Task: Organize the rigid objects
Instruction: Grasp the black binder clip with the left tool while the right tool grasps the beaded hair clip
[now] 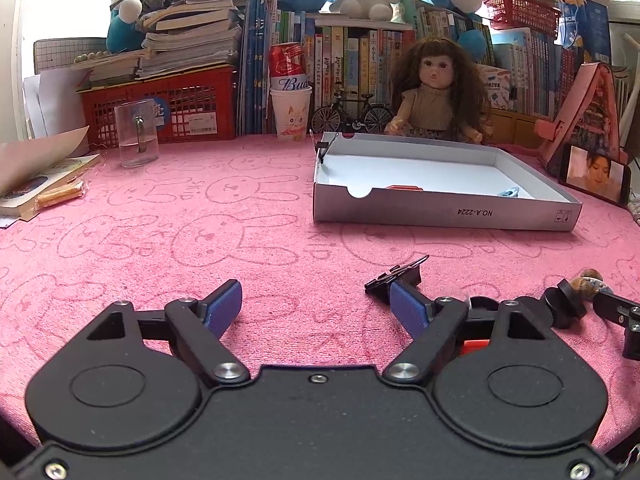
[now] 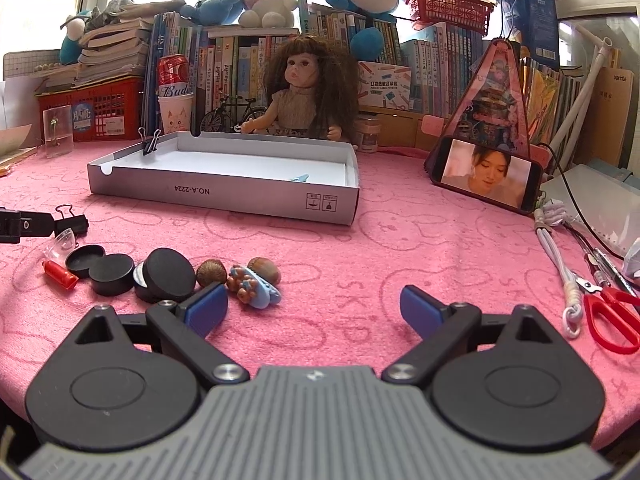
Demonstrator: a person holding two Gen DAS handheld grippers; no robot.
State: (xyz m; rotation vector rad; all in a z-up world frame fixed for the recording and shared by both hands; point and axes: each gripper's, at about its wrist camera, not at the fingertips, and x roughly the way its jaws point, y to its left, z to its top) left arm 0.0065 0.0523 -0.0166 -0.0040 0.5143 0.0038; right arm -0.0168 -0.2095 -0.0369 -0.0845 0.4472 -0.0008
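Note:
My left gripper [image 1: 316, 305] is open over the pink cloth with nothing between its blue pads. A black binder clip [image 1: 396, 276] lies just beyond its right fingertip [image 1: 406, 307], close to it. Beyond sits the grey cardboard box [image 1: 440, 216], with a red item [image 1: 404, 188], a light blue item [image 1: 509, 192] and a binder clip [image 1: 322, 148] on its left wall. My right gripper [image 2: 314, 304] is also open and holds nothing. Left of it lie black round lids [image 2: 168, 276], two nuts [image 2: 264, 268], a blue ornamented hair clip [image 2: 252, 286], a red tube [image 2: 60, 274] and a clear dome [image 2: 64, 242].
A propped phone [image 2: 486, 178], red scissors [image 2: 612, 320] and a white cable [image 2: 560, 264] lie to the right. A glass mug [image 1: 136, 136] and an open book [image 1: 40, 188] are at the left. A doll [image 1: 436, 88], a model bicycle [image 1: 352, 114] and shelved books stand behind the box.

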